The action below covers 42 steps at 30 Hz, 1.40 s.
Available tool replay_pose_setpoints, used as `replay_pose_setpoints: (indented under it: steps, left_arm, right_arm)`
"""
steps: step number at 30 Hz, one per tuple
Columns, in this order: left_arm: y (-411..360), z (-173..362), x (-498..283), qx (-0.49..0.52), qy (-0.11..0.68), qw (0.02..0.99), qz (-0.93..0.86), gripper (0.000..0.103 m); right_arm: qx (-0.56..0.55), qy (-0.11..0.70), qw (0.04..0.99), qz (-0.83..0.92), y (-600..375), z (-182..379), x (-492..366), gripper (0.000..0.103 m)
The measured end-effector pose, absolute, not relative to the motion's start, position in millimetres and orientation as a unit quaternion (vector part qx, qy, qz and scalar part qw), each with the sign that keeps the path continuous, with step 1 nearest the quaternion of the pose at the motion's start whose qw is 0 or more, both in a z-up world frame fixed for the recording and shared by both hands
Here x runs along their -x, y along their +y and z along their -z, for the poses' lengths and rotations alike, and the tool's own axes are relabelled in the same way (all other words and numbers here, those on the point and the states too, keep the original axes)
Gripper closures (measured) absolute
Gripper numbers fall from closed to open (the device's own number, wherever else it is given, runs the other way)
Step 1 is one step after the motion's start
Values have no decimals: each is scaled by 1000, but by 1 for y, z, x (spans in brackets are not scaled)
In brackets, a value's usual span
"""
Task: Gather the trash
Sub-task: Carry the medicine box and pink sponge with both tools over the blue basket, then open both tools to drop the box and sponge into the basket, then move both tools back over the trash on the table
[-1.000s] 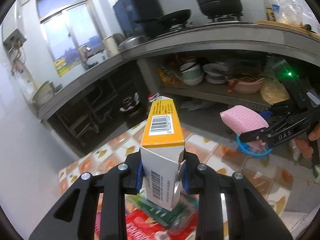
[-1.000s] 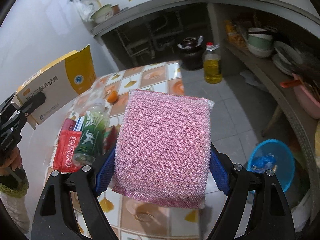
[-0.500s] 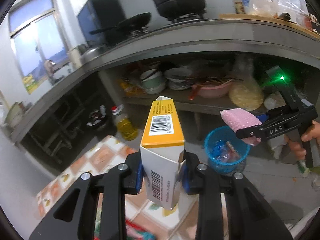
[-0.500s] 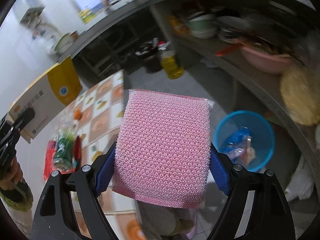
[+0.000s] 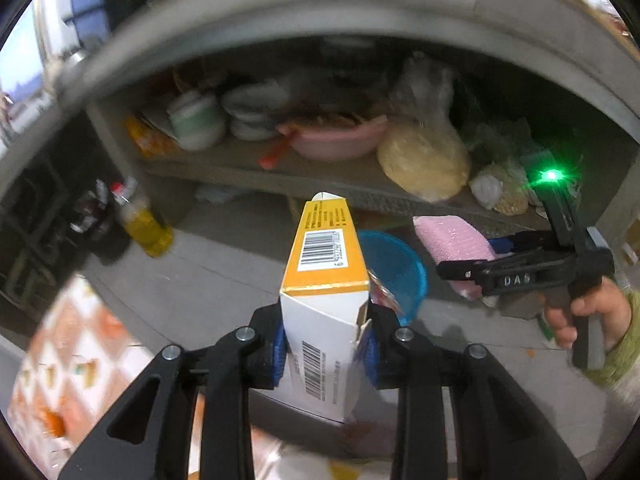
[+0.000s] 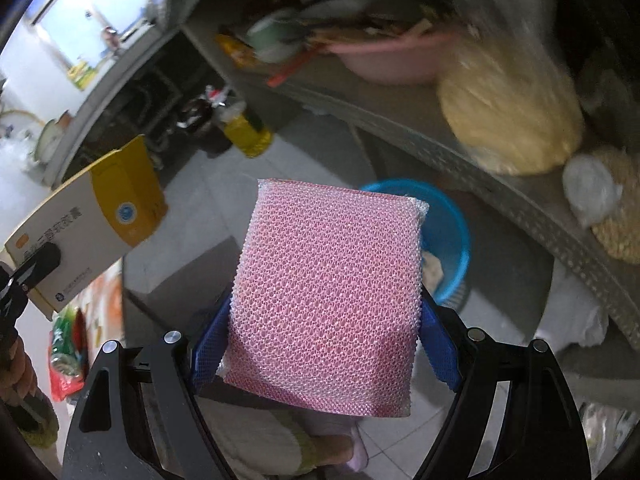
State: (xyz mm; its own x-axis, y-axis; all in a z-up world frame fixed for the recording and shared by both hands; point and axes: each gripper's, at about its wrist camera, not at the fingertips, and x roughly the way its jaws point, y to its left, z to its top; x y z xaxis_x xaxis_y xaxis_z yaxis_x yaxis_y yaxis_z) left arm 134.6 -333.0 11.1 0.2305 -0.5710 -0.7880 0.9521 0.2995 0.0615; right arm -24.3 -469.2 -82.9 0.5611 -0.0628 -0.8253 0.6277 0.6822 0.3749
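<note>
Left wrist view: the yellow-and-white carton [image 5: 326, 280] sits upright, pinched between the left gripper [image 5: 325, 350] fingers [image 5: 280, 350], its barcoded top pointing at the blue bin [image 5: 400, 268] on the floor just behind it. To its right, the right gripper [image 5: 476, 268] carries the pink sponge [image 5: 452, 240] above the bin's far side. From the right wrist, that sponge [image 6: 328, 300] fills the gap, squeezed flat between both blue pads [image 6: 440, 354], with the bin [image 6: 452, 240] peeking out behind it.

yellow-and-white carton [image 5: 325, 280], flap open, held aloft near pink mesh sponge [image 6: 328, 292]; both above blue basket [image 6: 450, 232] holding scraps.
</note>
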Motion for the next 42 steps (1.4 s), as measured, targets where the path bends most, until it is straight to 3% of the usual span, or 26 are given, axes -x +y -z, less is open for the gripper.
replay_pose_setpoints:
  steps: [7,13,14,16,18,30,42]
  left_arm:
    - [-416,63,-156,-289,439,678,514,74]
    - [-470,102,-170,-274,471,667,508,71]
    - [-479,108,-171,-266,474,666,511,69]
    - [-485,114,-173,-261,472,667,514,43]
    - [-489,115,-172,-255,470,674,510,40]
    - [-447,67,-170,-250,437,698,510,31]
    - [-326,-21,-128,-218,357,749,515,18]
  right_arm:
    - [-365,454,782,223,-501,144,7,24]
    - [-369,467,768,237,-534,184,-25,20]
    - [-365,468,768,239,-536,187,-28,19]
    - [-352,482,761,254,-544,202,-37,17]
    - [-349,492,751,269,-548,214,-39,17]
    - [-366,455,762,282,-534,197,16,17]
    - [-316,428,809,250,-448,130,41,17]
